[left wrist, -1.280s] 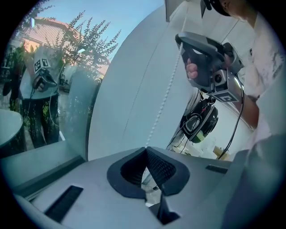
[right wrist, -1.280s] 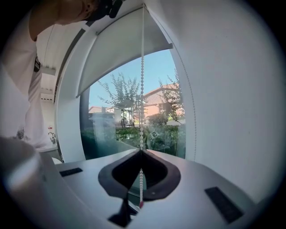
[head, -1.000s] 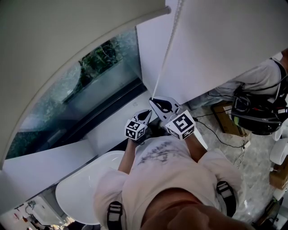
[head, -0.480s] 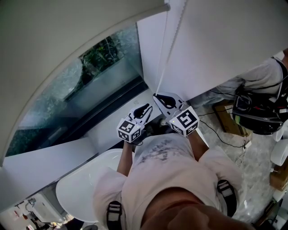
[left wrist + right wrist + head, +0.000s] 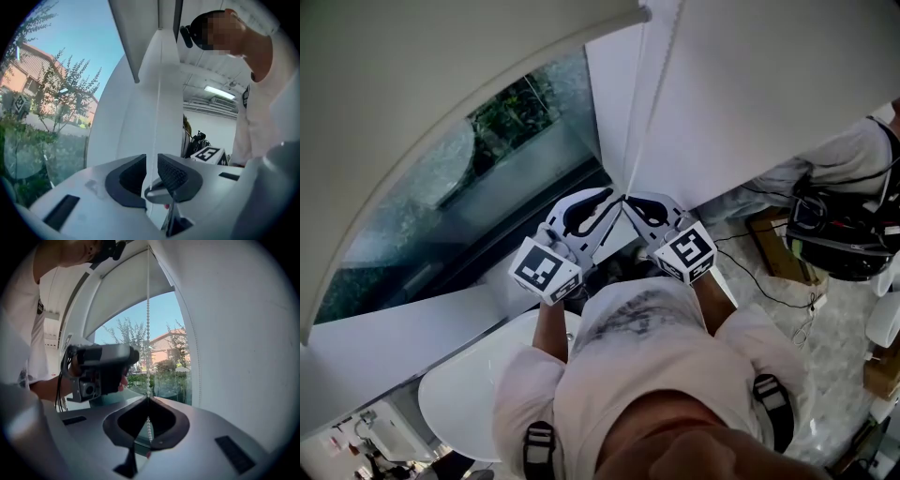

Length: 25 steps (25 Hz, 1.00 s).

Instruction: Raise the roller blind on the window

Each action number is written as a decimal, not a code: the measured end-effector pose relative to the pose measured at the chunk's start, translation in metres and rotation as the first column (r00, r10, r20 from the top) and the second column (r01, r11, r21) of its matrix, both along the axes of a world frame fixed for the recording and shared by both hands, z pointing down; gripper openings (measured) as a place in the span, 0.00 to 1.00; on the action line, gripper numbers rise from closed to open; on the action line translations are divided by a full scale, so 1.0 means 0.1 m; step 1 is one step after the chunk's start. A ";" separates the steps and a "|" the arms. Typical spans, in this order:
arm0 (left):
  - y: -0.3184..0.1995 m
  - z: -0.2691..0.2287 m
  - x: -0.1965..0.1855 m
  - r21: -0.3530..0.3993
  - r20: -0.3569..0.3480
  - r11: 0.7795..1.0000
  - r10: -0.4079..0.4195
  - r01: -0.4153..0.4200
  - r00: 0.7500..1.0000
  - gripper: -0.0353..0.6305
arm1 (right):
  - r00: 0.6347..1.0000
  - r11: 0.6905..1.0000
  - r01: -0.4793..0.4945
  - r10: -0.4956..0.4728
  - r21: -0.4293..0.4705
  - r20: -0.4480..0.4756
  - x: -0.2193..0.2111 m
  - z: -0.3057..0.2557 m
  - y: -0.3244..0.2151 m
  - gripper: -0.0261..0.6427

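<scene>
White roller blind (image 5: 441, 66) is hanging above my claws; its bead chain (image 5: 148, 310) is sitting pinched in my right claw (image 5: 148, 399), loose inside my left claw (image 5: 152, 171), jaws spread, just opening. Right pinch slipping, I'm risking it unrolling.

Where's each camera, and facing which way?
Head view: on the head, facing down; torso, left gripper, right gripper at the cord.
Left gripper view: faces the window edge; cord between its jaws, just opened; torso right.
Right gripper view: faces the window; jaws shut on the cord; left gripper alongside.
Shared by all: cord.
</scene>
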<state>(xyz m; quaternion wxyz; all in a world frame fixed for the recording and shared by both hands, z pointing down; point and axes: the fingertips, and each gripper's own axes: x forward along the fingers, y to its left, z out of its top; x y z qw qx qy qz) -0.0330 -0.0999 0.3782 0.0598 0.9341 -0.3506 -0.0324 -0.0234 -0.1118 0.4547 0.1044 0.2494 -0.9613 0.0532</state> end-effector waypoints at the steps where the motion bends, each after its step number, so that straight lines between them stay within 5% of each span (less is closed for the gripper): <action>1: -0.01 -0.14 0.02 0.028 0.000 1.000 0.010 -0.010 1.000 0.15 | 1.000 1.000 0.002 -0.002 0.000 0.000 0.00 0.00 0.00 0.13; 15: -0.24 -1.38 0.23 0.202 -0.008 0.978 0.057 -0.055 0.998 0.15 | 1.000 1.000 0.024 -0.024 -0.001 0.004 -0.05 -0.01 0.06 0.13; 25: -0.25 -1.40 0.26 0.203 -0.005 0.979 0.026 -0.024 1.000 0.06 | 1.000 1.000 0.028 -0.028 -0.005 -0.006 -0.05 0.06 0.03 0.13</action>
